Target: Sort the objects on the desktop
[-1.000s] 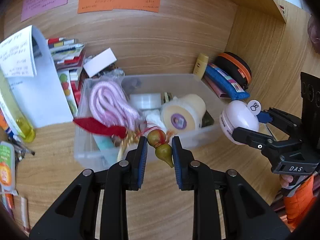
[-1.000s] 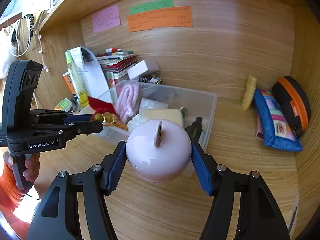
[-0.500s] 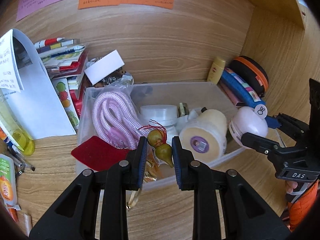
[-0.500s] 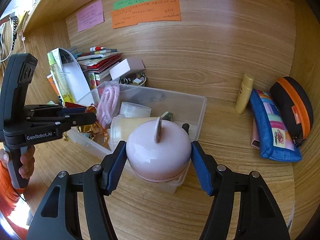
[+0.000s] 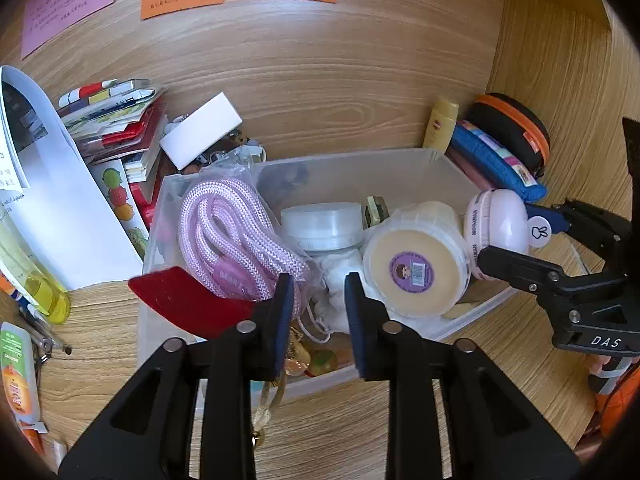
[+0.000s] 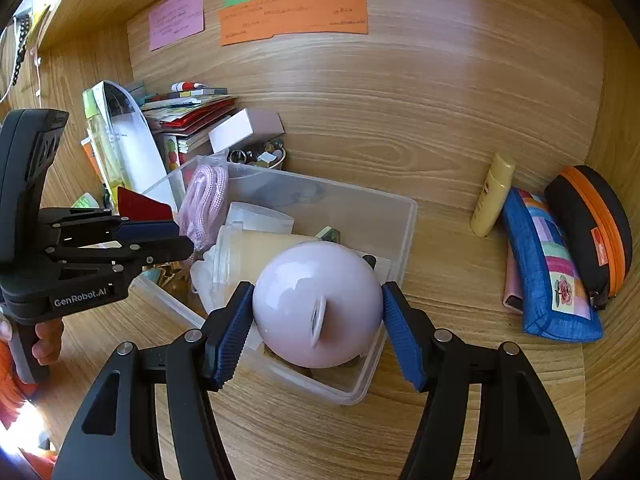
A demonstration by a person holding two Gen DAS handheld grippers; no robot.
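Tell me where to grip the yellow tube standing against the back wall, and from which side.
Grip the yellow tube across its mid-body, coming from the front-left. It leans upright against the wall, and the blue pouch crowds its right side, leaving the front and left faces open.

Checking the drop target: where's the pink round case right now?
In the right wrist view the pink case sits between the right gripper's fingers, over the clear bin's near right corner, beside the cream roll.

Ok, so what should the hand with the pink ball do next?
Probably lower it a little and open. The right gripper holds the pink ball right over the near corner of the bin, where there looks to be room. The left gripper is open and holds nothing.
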